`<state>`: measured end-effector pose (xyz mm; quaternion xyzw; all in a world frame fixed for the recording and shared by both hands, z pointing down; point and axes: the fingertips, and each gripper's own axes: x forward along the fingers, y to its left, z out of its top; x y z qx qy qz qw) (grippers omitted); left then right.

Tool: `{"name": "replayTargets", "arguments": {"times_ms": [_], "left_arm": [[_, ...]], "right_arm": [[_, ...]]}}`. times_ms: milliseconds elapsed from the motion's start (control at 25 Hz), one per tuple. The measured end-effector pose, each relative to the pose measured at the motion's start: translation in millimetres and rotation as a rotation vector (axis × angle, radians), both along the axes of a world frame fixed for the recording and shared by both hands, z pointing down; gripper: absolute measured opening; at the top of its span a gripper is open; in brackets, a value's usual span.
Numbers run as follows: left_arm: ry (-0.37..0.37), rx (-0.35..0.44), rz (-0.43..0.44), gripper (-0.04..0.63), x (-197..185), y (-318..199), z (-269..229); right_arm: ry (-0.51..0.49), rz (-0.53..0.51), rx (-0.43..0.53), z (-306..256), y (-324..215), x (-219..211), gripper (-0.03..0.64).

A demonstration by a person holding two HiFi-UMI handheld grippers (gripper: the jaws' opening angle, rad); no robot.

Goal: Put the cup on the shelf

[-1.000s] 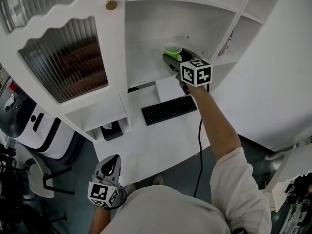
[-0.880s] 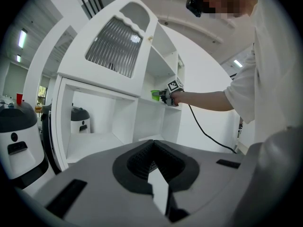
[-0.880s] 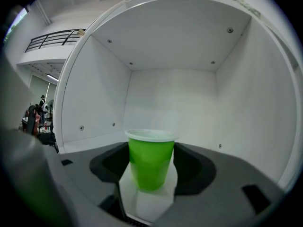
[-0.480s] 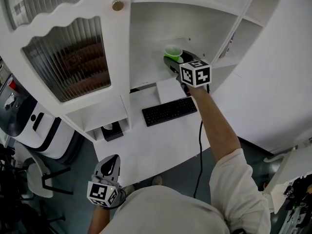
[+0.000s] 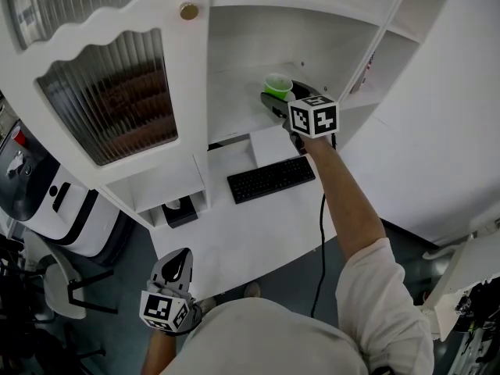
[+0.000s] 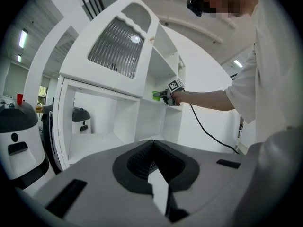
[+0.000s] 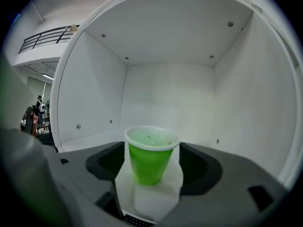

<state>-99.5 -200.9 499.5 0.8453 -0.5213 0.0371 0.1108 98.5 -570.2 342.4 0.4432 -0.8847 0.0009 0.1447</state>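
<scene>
A green cup [image 7: 149, 161] with a white rim stands upright on the floor of the white shelf compartment [image 7: 85, 143]. My right gripper [image 7: 151, 150] reaches into that compartment, and its jaws have just been opening. The cup stands between them, with the pads off its sides. In the head view the cup [image 5: 277, 82] sits just beyond the right gripper [image 5: 278, 92] on the shelf [image 5: 234, 92]. My left gripper [image 5: 177, 262] hangs low beside my body, jaws together and nothing in them. From the left gripper [image 6: 152, 143] view the cup [image 6: 156, 95] shows far off.
A cabinet door with ribbed glass [image 5: 109, 100] and a brass knob [image 5: 187, 11] stands open at the left of the compartment. Below lie a black keyboard [image 5: 271, 176] and a white sheet [image 5: 272, 141] on the desk. A black cable [image 5: 320, 233] hangs under my right arm.
</scene>
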Motion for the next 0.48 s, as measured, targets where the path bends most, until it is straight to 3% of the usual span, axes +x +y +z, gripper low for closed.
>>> {"name": "replayTargets", "arguments": {"times_ms": [480], "left_arm": [[-0.001,0.007,0.011,0.000,1.7,2.4,-1.6]], "right_arm": [[-0.016,0.016,0.012,-4.9,7.8,8.6,0.371]]}}
